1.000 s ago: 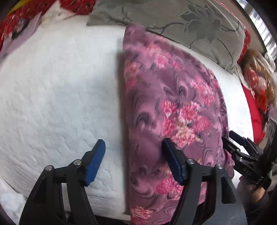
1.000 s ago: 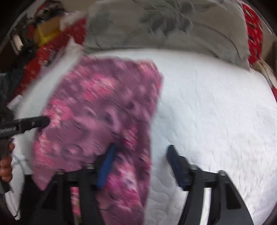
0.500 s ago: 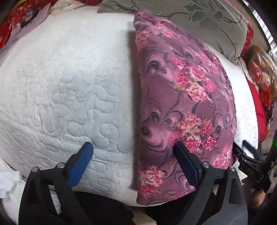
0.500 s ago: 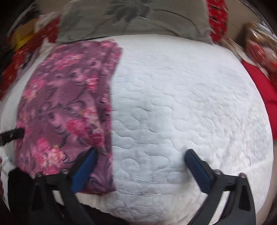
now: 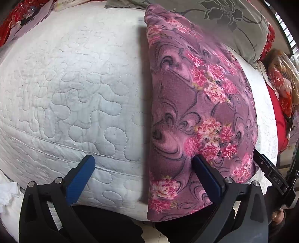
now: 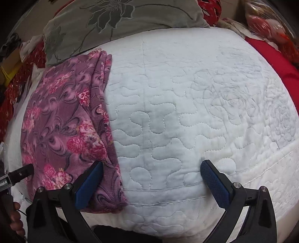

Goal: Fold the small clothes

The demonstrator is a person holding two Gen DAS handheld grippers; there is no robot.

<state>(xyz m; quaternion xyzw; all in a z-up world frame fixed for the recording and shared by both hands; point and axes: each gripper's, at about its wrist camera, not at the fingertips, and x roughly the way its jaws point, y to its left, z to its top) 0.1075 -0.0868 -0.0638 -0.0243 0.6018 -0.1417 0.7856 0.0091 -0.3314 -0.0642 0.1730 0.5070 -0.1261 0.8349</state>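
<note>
Both grippers drawn back from the folded floral garment, left gripper and right gripper jaws wide, empty

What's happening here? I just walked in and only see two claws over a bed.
A person is folding small clothes with a handheld claw in each hand. The purple floral garment lies folded into a long strip on the white quilted cover. Both the left claw and the right claw are open, holding nothing. A grey flowered pillow sits behind.
</note>
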